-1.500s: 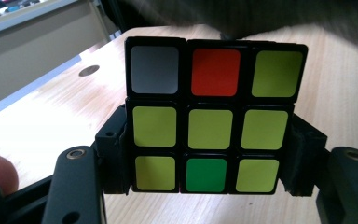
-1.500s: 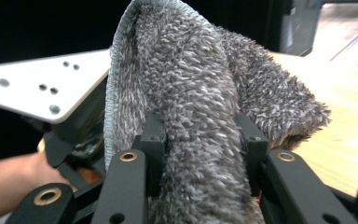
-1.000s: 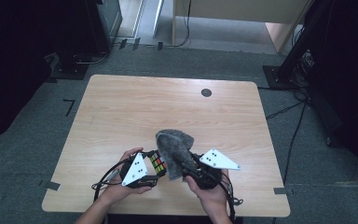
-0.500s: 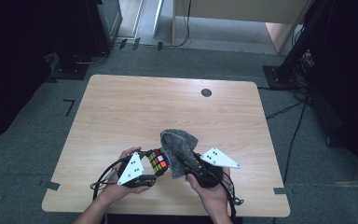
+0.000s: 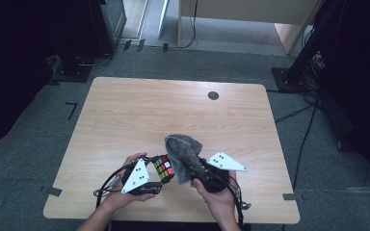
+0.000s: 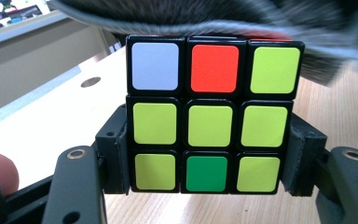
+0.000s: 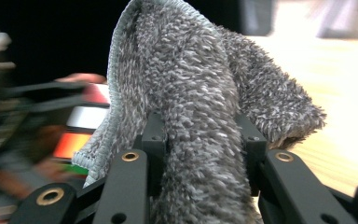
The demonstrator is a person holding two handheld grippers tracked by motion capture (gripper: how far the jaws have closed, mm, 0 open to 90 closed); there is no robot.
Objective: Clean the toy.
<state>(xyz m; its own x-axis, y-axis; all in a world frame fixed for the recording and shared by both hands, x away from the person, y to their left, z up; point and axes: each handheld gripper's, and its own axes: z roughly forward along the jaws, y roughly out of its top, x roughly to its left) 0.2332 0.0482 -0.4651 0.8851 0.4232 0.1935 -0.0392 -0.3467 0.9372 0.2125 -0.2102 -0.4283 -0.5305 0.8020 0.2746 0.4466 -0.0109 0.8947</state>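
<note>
Evidently the left hand-held gripper (image 5: pixel 160 169) clamps the puzzle cube (image 6: pixel 214 116) by two opposite sides near the worktop's (image 5: pixel 173 110) front edge, leaving the coloured faces bare for wiping. Meanwhile the right hand-held gripper (image 7: pixel 200 140) pinches a bunched grey cloth (image 7: pixel 196 93) between its jaws, so the loose fluffy end drapes over the cube's top, probably to rub it clean.
</note>
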